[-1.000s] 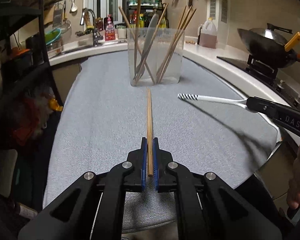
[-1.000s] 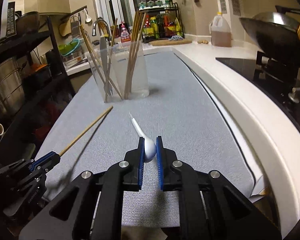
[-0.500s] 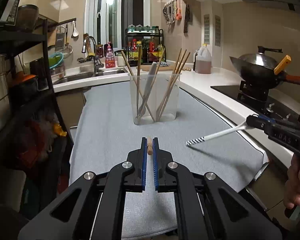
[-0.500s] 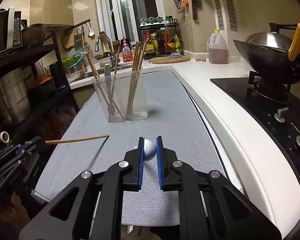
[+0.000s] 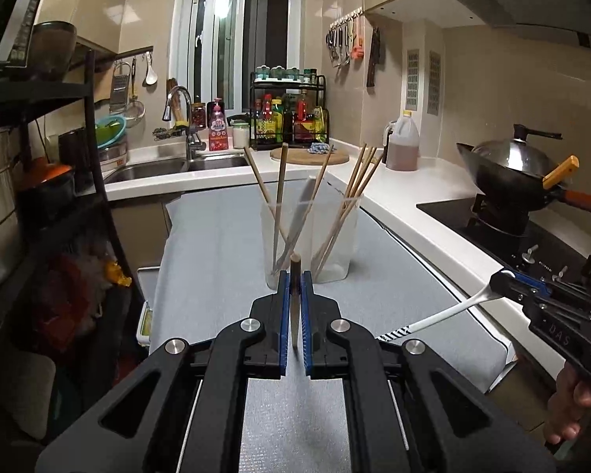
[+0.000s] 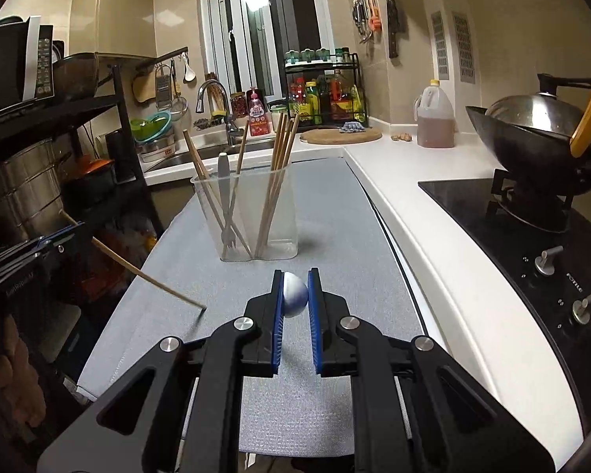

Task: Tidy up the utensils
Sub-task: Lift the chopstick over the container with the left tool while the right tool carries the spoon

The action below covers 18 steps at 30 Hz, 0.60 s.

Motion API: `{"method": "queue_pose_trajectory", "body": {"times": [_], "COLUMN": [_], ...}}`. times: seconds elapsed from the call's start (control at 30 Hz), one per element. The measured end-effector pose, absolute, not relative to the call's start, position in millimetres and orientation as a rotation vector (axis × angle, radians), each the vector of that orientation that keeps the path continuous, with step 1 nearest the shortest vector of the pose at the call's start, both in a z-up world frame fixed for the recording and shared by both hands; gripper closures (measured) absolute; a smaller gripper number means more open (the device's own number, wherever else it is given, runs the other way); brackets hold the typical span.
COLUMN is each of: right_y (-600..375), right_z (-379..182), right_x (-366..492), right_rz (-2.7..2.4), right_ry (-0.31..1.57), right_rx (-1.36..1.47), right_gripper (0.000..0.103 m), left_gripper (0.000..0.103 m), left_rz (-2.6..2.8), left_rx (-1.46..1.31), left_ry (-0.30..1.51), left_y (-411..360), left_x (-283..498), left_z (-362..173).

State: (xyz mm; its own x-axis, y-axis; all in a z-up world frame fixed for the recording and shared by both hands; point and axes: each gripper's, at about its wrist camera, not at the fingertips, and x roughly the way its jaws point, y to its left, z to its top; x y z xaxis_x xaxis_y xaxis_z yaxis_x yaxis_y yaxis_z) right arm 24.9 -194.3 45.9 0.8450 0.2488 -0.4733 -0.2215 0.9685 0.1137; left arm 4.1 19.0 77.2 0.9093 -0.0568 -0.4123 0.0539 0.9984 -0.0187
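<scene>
Now that both utensils have come up off the grey worktop [image 6: 335, 213], they are free to carry to the clear holder [image 5: 309, 236] at the far middle. My left gripper [image 5: 294, 307] has its jaws clamped narrow on a chopstick [image 6: 145, 276], long axis slanting down, tip toward the mat. My right gripper [image 6: 295, 307] has its jaws clamped on a white spoon [image 5: 445, 315], its handle pointing left and downward.
</scene>
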Motion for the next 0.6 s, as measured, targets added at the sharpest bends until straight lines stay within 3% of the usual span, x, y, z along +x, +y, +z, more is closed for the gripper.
{"method": "queue_pose_trajectory", "body": {"times": [0.6], "right_y": [-165.1], "right_z": [83.7], "right_x": [46.2], "right_rz": [0.335], "right_ry": [0.557], "right_rx": [-0.063], "right_gripper": [0.091], "left_gripper": [0.098], "left_rz": [-0.085], "left_rx": [-0.025], "left_ry": [0.454], "left_y": [31.5], "left_x": [16.4], "left_z": [110.2]}}
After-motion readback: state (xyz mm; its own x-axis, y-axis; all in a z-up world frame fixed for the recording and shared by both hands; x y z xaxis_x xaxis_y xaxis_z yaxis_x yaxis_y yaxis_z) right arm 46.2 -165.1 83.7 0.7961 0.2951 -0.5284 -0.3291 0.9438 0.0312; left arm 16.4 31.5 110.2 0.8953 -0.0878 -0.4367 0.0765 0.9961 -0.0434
